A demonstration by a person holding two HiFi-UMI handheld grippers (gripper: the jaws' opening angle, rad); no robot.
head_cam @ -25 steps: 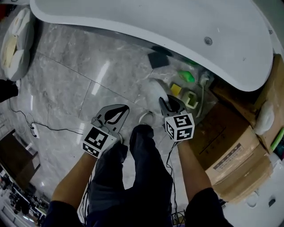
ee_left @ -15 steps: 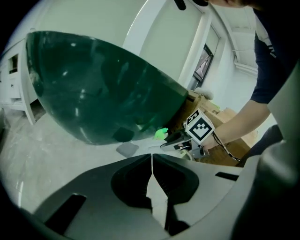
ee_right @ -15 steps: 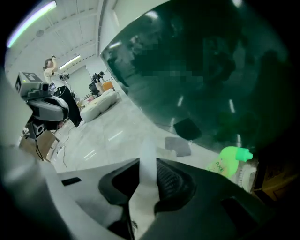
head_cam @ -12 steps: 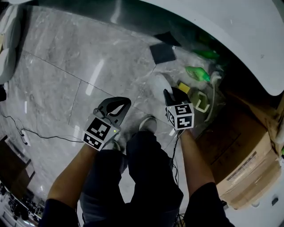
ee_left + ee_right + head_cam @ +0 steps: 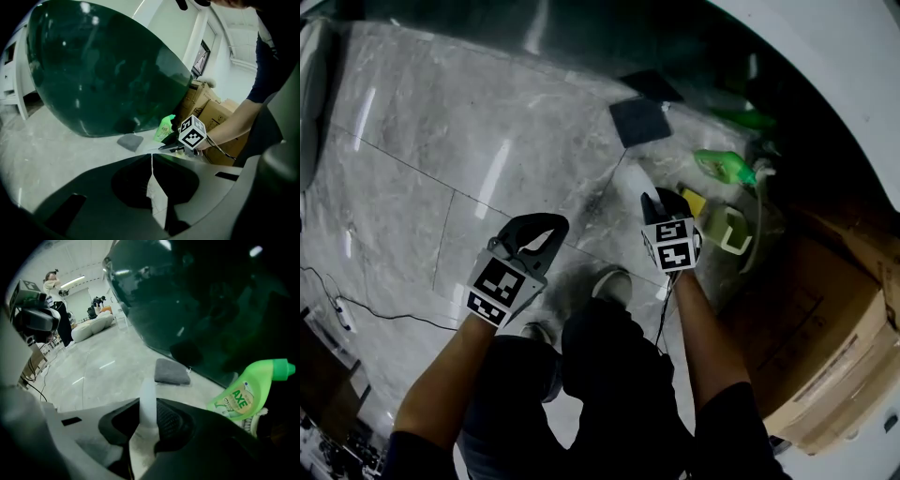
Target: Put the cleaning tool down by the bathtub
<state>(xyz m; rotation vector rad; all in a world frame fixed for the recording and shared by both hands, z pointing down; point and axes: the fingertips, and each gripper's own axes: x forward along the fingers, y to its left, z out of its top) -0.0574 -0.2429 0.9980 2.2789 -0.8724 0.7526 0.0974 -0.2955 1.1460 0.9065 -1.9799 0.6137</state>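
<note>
My right gripper (image 5: pixel 659 199) (image 5: pixel 147 404) is shut on the white cleaning tool (image 5: pixel 636 180) (image 5: pixel 146 401), whose pale handle sticks out past the jaws low over the marble floor. The bathtub (image 5: pixel 825 56) (image 5: pixel 211 296) (image 5: pixel 103 70) curves just beyond it, with a dark green outer wall and a white rim. My left gripper (image 5: pixel 546 225) (image 5: pixel 151 159) hangs to the left over bare floor, shut with nothing in it. The left gripper view shows the right gripper's marker cube (image 5: pixel 192 133) near the tub's foot.
A grey cloth (image 5: pixel 639 120) (image 5: pixel 172 371) (image 5: pixel 130 141) lies by the tub wall. A green bottle (image 5: pixel 724 166) (image 5: pixel 248 392) (image 5: pixel 164 128) lies beside it, with a pale holder (image 5: pixel 724 230). Cardboard boxes (image 5: pixel 811 347) (image 5: pixel 206 108) stand to the right. A cable (image 5: pixel 366 305) crosses the floor at the left. My shoe (image 5: pixel 614 281) is under the grippers.
Both grippers have sunk toward the floor, and the view has dropped with them. The tub rim now fills less of the top. The white tool stays in the right jaws.
</note>
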